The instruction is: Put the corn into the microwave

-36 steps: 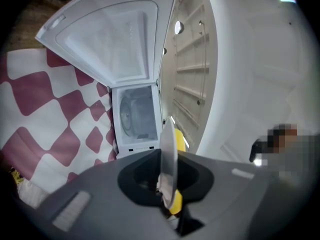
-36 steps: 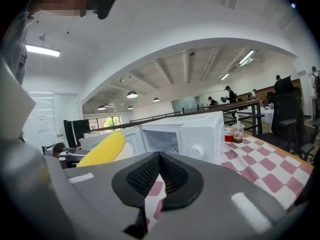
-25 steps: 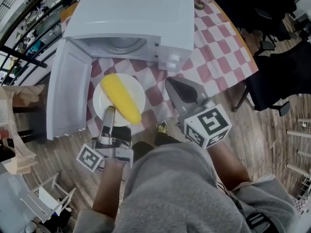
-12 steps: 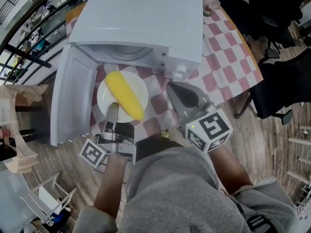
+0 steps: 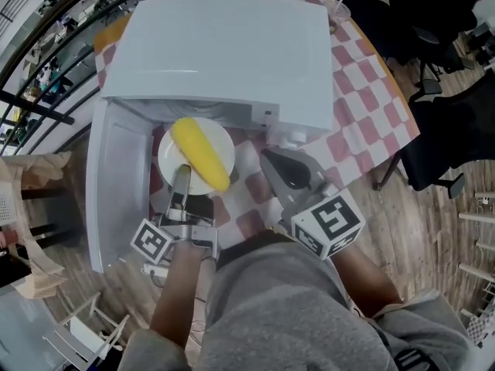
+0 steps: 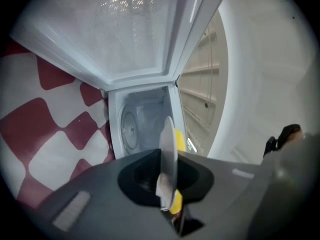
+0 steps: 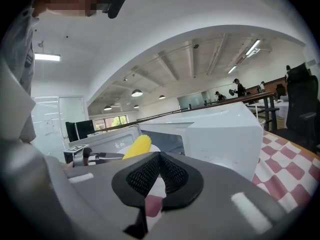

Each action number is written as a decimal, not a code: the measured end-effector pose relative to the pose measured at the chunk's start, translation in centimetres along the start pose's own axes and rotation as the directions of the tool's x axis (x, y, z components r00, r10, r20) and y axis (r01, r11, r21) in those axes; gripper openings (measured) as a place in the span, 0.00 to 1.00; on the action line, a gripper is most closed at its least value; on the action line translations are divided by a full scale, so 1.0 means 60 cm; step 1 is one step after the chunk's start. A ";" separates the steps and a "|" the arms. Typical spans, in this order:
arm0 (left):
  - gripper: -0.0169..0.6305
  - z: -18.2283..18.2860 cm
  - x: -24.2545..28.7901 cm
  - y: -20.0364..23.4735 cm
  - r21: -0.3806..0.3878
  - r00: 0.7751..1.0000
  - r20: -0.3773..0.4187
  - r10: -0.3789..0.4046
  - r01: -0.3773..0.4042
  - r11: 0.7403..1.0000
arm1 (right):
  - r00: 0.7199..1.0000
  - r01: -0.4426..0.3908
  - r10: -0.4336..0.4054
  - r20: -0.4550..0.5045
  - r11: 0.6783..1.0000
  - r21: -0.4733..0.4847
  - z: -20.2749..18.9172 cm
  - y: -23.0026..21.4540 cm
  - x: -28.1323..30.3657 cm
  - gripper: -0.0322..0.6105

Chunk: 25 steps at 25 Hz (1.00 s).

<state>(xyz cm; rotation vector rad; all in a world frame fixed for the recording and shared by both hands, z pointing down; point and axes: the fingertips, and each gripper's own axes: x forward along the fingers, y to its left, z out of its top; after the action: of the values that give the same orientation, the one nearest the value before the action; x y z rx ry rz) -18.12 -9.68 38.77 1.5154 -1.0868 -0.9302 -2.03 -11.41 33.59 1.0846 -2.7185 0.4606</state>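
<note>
Left gripper (image 5: 180, 178) is clamped on the plate (image 5: 172, 151) rim so the corn (image 5: 201, 154) rides flat, right at the microwave (image 5: 232, 45) mouth, cavity at 12 o'clock. Right gripper (image 5: 269, 158) is closed and empty, parked at 3 o'clock.

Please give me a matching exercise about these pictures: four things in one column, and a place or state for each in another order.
Things:
1. corn
2. plate
3. microwave door
4. right gripper

Places or states:
A. swung open
B. shut, holding nothing
C. lying on the plate
D. pinched at its rim by the left gripper

Right pairs: 1-C, 2-D, 3-A, 4-B.
</note>
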 end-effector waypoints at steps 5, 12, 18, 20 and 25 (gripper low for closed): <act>0.07 0.026 0.052 0.044 -0.005 1.000 -0.026 0.008 -0.008 1.000 | 0.999 0.009 -0.008 -0.043 1.000 0.015 -0.010 0.000 0.036 0.05; 0.08 0.049 0.111 0.115 -0.027 0.997 -0.041 0.065 -0.066 0.997 | 0.997 0.010 -0.006 -0.082 0.999 0.040 -0.023 0.002 0.074 0.05; 0.07 0.063 0.147 0.147 -0.044 0.995 -0.044 0.092 -0.094 0.995 | 0.995 0.014 -0.009 -0.103 0.999 0.053 -0.028 0.000 0.099 0.05; 0.07 0.064 0.151 0.158 -0.053 0.993 -0.044 0.111 -0.113 0.992 | 0.994 0.014 -0.008 -0.105 0.998 0.058 -0.031 -0.001 0.105 0.05; 0.08 0.064 0.157 0.183 -0.055 0.989 -0.048 0.141 -0.143 0.988 | 0.994 0.020 -0.013 -0.110 0.998 0.064 -0.034 -0.004 0.115 0.05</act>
<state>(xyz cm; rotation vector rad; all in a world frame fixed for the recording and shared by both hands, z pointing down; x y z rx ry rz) -20.85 -20.70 48.51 1.3860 -1.1118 -0.8195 -6.73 -15.27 37.44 1.0640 -2.6139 0.5918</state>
